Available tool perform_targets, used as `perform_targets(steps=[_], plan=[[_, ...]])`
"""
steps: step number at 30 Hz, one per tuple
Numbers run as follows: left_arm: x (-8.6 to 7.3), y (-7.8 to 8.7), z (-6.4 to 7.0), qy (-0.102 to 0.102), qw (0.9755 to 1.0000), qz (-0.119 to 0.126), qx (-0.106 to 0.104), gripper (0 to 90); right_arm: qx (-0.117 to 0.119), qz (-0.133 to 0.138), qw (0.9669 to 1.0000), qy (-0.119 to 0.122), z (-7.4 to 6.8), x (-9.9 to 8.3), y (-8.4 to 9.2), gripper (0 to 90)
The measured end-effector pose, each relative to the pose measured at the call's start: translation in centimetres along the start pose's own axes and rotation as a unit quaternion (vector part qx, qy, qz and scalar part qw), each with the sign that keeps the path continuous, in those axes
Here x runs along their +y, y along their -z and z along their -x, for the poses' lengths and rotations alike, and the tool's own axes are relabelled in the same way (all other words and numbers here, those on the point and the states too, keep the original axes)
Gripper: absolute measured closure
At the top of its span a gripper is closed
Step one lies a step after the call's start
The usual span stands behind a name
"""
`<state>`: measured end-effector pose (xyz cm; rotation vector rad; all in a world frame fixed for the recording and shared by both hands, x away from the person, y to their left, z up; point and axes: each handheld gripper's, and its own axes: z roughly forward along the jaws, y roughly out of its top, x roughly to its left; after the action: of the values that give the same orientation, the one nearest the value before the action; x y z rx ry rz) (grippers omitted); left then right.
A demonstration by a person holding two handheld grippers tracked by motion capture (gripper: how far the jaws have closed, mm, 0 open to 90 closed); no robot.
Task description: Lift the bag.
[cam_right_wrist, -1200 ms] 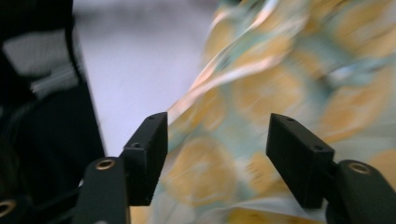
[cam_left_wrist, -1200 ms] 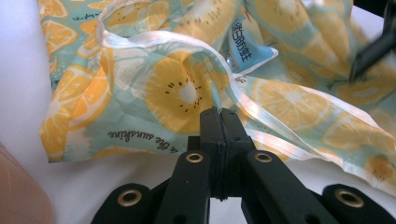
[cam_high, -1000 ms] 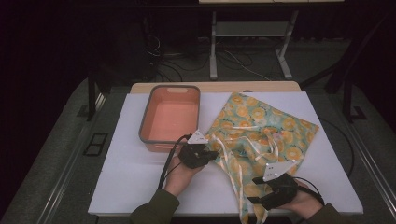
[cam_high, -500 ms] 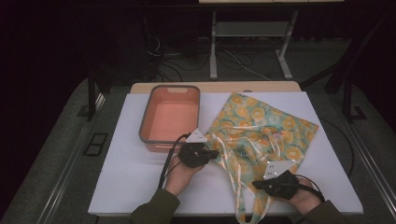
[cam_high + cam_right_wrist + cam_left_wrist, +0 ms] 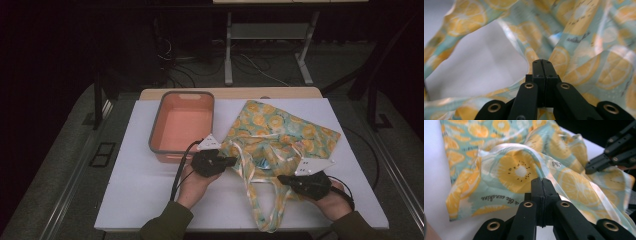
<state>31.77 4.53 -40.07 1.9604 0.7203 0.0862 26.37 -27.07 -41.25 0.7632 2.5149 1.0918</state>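
A tote bag (image 5: 280,130) printed with yellow citrus slices on pale green lies crumpled on the white table top (image 5: 145,200). Its handles trail toward the near edge. My left gripper (image 5: 232,161) sits at the bag's left side, shut on the rim of the bag's mouth (image 5: 519,170). That rim runs right into my left gripper's tips (image 5: 541,180). My right gripper (image 5: 281,178) is at the near right, pointing left. It is shut with the bag's fabric (image 5: 599,50) pinched at its tips (image 5: 541,61), beside a handle loop.
An orange bin with a grey rim (image 5: 182,95) stands just left of the bag, behind my left hand. Table legs and cables sit on the dark floor beyond. In the left gripper view, the right gripper (image 5: 599,162) shows at the upper right.
My right gripper has closed its jaws and moved a little up and away from the near edge, onto the bag's edge. The left gripper has stayed put.
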Motion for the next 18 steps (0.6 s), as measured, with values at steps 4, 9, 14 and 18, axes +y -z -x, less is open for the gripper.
perform_targets(steps=[4, 9, 14, 18], plan=[[1.3, 0.5, 0.4, -0.011, 0.9998, 0.018, -0.002, 89.6, -0.02, 0.028, 0.9994, -0.006, 1.3, 1.1, 0.7, 90.0], [2.7, 1.2, 0.9, -0.015, 0.9987, 0.047, -0.011, 89.6, -0.039, 0.058, 0.9975, -0.011, 2.5, 2.4, 1.6, 90.0], [4.7, 2.8, 2.0, -0.028, 0.9954, 0.089, -0.021, 89.6, -0.051, 0.094, 0.9942, -0.009, 2.9, 3.7, 3.0, 90.0], [6.4, 4.2, 2.3, -0.036, 0.9914, 0.124, -0.02, 89.7, -0.061, 0.119, 0.991, -0.01, 3.4, 4.7, 4.2, 90.0]])
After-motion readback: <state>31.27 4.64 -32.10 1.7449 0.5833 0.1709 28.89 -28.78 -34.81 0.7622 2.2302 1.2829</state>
